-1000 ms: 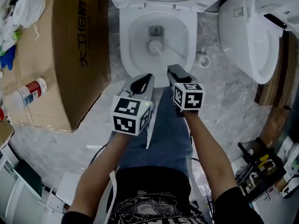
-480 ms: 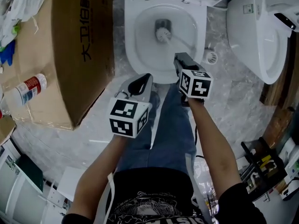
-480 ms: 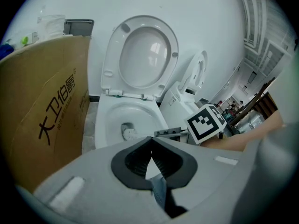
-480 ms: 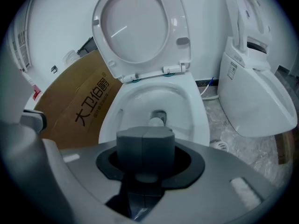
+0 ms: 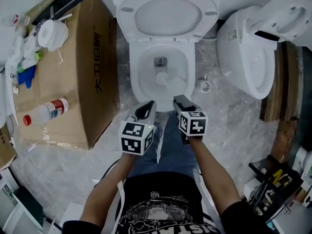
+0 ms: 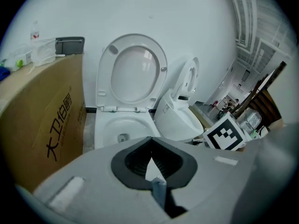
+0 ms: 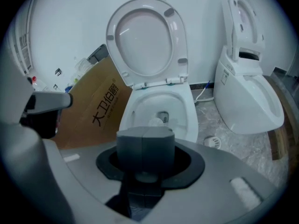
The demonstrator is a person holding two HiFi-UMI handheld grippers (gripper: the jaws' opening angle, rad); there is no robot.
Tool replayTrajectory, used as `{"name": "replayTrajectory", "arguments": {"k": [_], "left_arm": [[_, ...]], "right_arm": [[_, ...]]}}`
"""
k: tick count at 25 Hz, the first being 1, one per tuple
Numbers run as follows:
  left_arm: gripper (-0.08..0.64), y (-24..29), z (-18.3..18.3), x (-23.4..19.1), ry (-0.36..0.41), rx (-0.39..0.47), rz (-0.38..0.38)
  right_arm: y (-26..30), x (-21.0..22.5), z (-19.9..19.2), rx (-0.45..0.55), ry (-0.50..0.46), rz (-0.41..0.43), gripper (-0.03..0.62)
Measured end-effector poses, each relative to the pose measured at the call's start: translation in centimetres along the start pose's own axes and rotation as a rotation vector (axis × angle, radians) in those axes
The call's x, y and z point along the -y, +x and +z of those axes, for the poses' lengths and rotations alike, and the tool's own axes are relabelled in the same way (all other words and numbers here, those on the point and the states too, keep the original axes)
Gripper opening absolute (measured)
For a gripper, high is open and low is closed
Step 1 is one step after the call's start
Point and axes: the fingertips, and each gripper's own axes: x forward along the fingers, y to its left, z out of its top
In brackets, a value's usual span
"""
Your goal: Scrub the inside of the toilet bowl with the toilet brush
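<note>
The white toilet bowl point(image 5: 140, 77) stands open at the top centre, its lid point(image 5: 167, 14) raised. The white head of the toilet brush point(image 5: 161, 77) rests inside the bowl just below the drain hole, and its thin handle runs back to my right gripper point(image 5: 177, 100). That gripper is shut on the handle at the bowl's near rim. In the right gripper view the brush head point(image 7: 155, 122) shows above the closed right gripper point(image 7: 145, 139); the handle itself is hidden. My left gripper point(image 5: 151, 104) hangs beside it at the rim, shut and empty, and the left gripper point(image 6: 150, 141) faces the bowl point(image 6: 122, 127).
A large cardboard box point(image 5: 73, 72) stands tight against the toilet's left side, with a bottle point(image 5: 46, 112) and clutter on top. A second toilet point(image 5: 248, 52) sits to the right. The brush holder point(image 5: 203, 86) stands on the marble floor between them. Wooden boards point(image 5: 280, 82) lean far right.
The brush head swept up to the drain hole and has come back down a little. Both grippers now sit closer together at the near rim. My head view has pulled back.
</note>
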Motion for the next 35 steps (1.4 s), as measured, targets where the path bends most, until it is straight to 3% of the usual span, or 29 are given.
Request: {"name": "replayTrajectory", "arguments": {"k": [7, 19, 30, 35], "left_arm": [[-0.008, -2.9, 3.8, 3.1, 0.039, 0.055, -0.016], [-0.008, -7.9, 10.6, 6.9, 0.131, 0.192, -0.054], [-0.008, -8.6, 13.1, 9.4, 0.226, 0.214, -0.095], [-0.008, -8.8, 13.9, 9.4, 0.234, 0.228, -0.085]], "right_arm": [[-7.9, -2.5, 4.2, 0.134, -0.007, 0.036, 0.164], [-19.3, -7.6, 10.1, 0.354, -0.105, 0.074, 0.164], [-21.4, -8.4, 12.7, 0.445, -0.083, 0.047, 0.164], [-21.7, -8.6, 13.8, 0.465, -0.09, 0.056, 0.164]]}}
